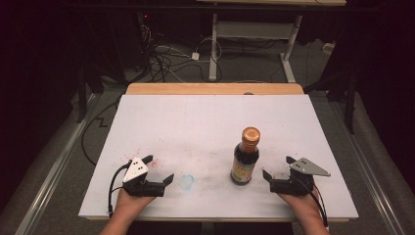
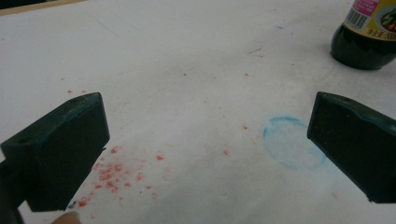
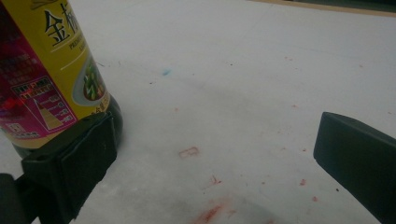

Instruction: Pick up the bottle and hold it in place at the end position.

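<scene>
A dark sauce bottle (image 1: pixel 246 156) with a copper cap and a yellow and pink label stands upright on the white table top (image 1: pixel 205 122), right of centre near the front. My left gripper (image 1: pixel 159 169) rests at the front left, open, with bare table between its jaws. My right gripper (image 1: pixel 278 167) rests at the front right, also open, just right of the bottle. In the right gripper view the bottle (image 3: pixel 51 79) stands close behind the left jaw, outside the gap. In the left gripper view the bottle's base (image 2: pixel 366 39) sits far off at the upper right.
A blue chalky ring (image 2: pixel 292 142) and red smudges (image 2: pixel 114 175) mark the table surface. A wooden strip (image 1: pixel 215 88) edges the table's far side. Beyond it stand a desk frame (image 1: pixel 254 39) and loose cables (image 1: pixel 161 56) on the floor.
</scene>
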The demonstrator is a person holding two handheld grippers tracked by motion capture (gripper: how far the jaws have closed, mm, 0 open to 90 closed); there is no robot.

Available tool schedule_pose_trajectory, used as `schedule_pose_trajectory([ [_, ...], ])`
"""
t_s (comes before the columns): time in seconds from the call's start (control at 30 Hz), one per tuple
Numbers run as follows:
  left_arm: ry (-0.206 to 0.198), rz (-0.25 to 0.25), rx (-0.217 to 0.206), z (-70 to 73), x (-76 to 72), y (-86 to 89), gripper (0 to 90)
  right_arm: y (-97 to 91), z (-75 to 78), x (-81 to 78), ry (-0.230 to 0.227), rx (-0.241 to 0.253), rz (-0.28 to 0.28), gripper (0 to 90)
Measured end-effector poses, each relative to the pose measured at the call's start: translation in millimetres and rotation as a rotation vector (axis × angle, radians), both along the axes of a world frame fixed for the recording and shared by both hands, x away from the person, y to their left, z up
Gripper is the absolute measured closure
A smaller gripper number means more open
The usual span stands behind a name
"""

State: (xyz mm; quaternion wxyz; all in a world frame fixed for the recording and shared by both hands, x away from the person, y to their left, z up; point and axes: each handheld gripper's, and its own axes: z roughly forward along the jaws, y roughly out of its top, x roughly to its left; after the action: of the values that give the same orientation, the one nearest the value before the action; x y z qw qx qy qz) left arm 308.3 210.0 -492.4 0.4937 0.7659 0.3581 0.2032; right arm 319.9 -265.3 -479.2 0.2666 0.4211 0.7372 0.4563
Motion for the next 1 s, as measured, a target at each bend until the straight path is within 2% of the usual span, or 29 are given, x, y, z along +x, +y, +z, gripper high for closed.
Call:
schedule_pose_trajectory([
  [0.23, 0.008, -0.015, 0.019, 0.1, 1.2, -1.6, 0.0, -0.5, 1.7, -3.1, 0.009, 0.026, 0.020, 0.2],
  [0.37, 0.014, -0.016, 0.031, 0.2, 1.8, -2.7, 0.0, 1.1, 2.7, -4.7, 0.003, 0.026, 0.041, 0.2],
  [0.5, 0.012, -0.008, 0.005, 0.1, 1.3, -0.2, 0.0, 2.7, 3.7, -6.2, 0.009, 0.036, 0.053, 0.3],
  [0.63, 0.024, -0.012, 0.014, 0.1, 2.8, -0.9, 0.0, 3.4, 6.2, -6.9, 0.003, 0.045, 0.070, 0.3],
  [0.77, 0.018, -0.022, 0.030, 0.0, 2.2, -2.7, 0.0, 5.0, 11.3, -12.6, -0.007, 0.066, 0.097, 0.4],
  [0.97, 0.024, -0.024, 0.020, 0.0, 2.8, -1.5, 0.0, 7.2, 17.3, -18.7, -0.010, 0.094, 0.128, 0.3],
  [1.0, 0.021, -0.019, 0.016, 0.0, 2.3, -1.3, 0.0, 7.9, 20.7, -22.4, -0.026, 0.098, 0.143, 0.3],
])
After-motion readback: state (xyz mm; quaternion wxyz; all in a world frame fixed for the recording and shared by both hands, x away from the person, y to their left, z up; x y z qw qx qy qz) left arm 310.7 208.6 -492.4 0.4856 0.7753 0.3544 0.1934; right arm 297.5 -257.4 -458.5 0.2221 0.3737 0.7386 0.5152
